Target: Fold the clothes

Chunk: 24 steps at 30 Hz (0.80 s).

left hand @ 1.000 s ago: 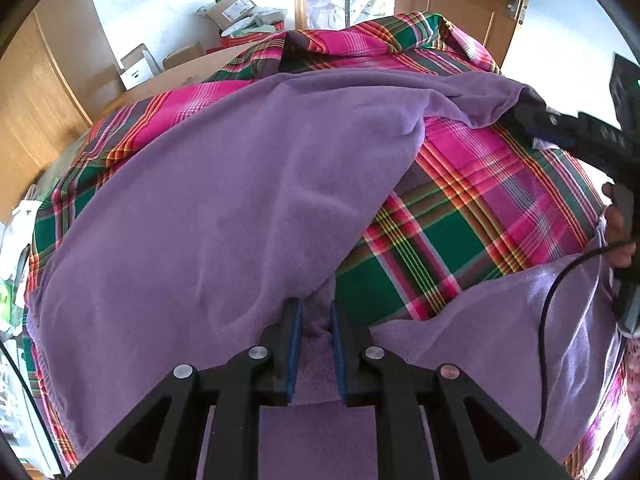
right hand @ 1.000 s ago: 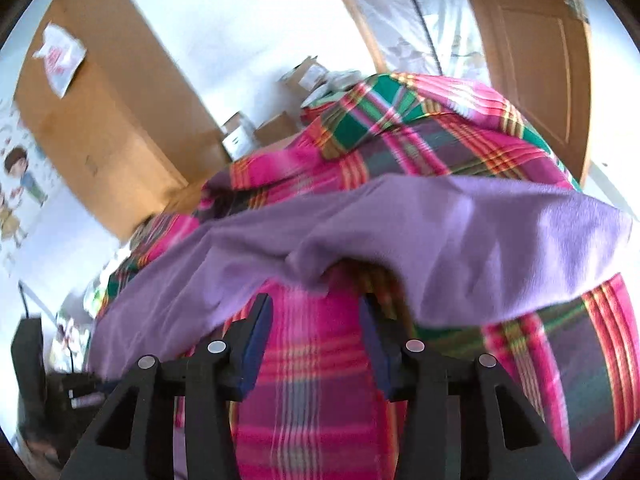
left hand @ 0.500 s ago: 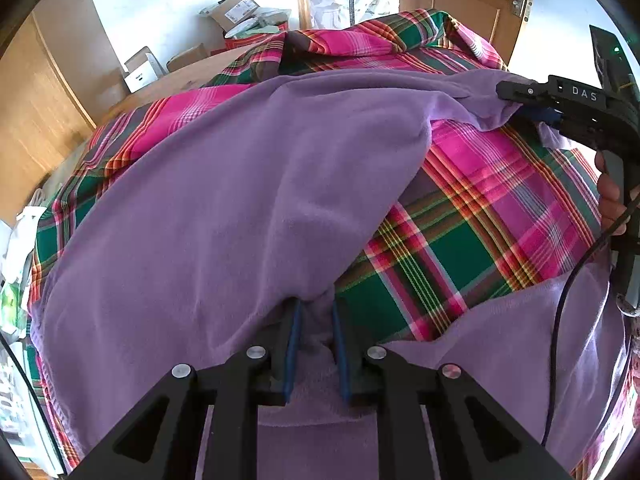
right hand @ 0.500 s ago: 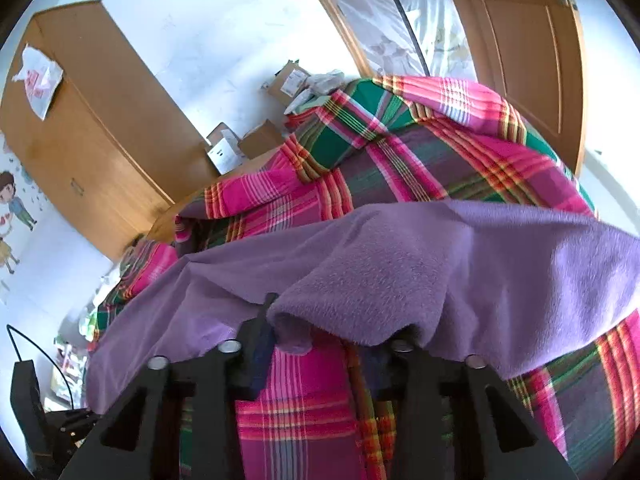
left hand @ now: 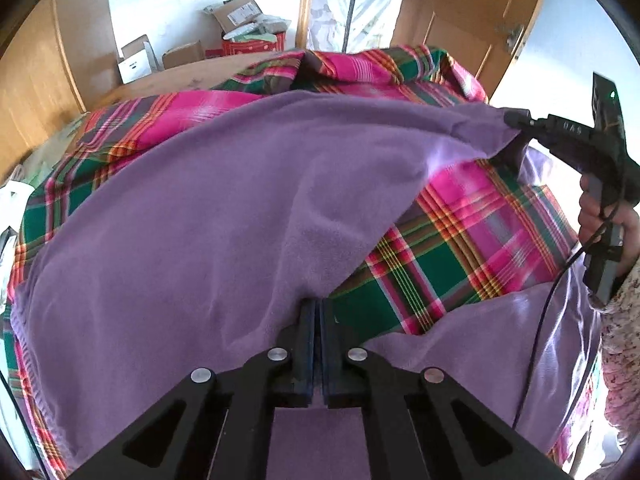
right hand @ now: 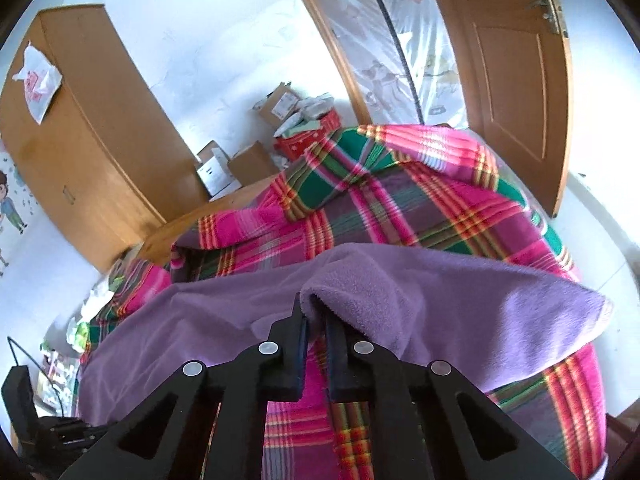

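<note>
A purple fleece garment (left hand: 208,216) lies spread over a bed with a pink and green plaid blanket (left hand: 472,240). My left gripper (left hand: 319,308) is shut on the near edge of the fleece, its pads pressed together around the cloth. Seen from the left wrist view, my right gripper (left hand: 516,120) holds the far right corner lifted off the bed. In the right wrist view the right gripper (right hand: 316,312) is shut on a fold of the purple fleece (right hand: 420,292), which drapes over its fingertips. A hand (left hand: 604,216) holds the right gripper's handle.
Cardboard boxes (left hand: 236,12) and a red box (right hand: 300,144) stand by the far wall. A wooden wardrobe (right hand: 88,148) stands on the left and a wooden door (right hand: 516,60) on the right. The left gripper's body (right hand: 24,408) shows at the lower left of the right wrist view.
Both grippers closed fully on the purple fleece. The right gripper moved in under the fleece edge, took hold of it and lifted the corner up.
</note>
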Motion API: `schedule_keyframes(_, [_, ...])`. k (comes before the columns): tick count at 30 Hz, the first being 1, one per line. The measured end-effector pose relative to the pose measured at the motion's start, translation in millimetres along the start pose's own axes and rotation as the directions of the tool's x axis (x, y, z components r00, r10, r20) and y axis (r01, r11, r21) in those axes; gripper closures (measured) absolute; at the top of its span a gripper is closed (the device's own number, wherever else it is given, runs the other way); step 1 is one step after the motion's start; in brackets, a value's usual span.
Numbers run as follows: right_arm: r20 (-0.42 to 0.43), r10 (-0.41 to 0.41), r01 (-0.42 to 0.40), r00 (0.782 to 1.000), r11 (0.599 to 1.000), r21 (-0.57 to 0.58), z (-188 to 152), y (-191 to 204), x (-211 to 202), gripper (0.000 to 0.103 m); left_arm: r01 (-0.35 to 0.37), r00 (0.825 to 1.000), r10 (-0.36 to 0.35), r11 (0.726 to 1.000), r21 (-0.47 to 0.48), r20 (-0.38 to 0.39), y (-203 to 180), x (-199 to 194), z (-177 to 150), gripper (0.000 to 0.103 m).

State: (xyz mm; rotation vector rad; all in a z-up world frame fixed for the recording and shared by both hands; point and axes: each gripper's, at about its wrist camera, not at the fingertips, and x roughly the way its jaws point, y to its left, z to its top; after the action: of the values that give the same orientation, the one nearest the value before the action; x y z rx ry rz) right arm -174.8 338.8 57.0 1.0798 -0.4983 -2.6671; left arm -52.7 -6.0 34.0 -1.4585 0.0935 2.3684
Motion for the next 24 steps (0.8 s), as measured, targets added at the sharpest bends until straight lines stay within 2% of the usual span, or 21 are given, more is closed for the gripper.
schedule_keyframes(9, [0.028, -0.058, 0.057, 0.998, 0.997, 0.052, 10, -21, -16, 0.096, 0.071, 0.996, -0.068, 0.996, -0.06, 0.054, 23, -26, -6, 0.101])
schedule_keyframes(15, [-0.042, -0.146, 0.147, 0.988, 0.989, 0.026, -7, -32, 0, 0.096, 0.103, 0.994, -0.099, 0.99, -0.094, 0.04, 31, -21, -17, 0.101])
schedule_keyframes(19, [-0.092, -0.149, 0.154, 0.985, 0.986, 0.061, -24, -46, 9, 0.096, 0.112, 0.994, -0.109, 0.986, -0.12, 0.027, 36, -15, -20, 0.101])
schedule_keyframes(24, [-0.079, -0.141, 0.144, 0.987, 0.989, 0.038, -33, -42, 2, 0.097, 0.089, 0.996, -0.088, 0.987, -0.135, 0.012, 38, -11, -20, 0.101])
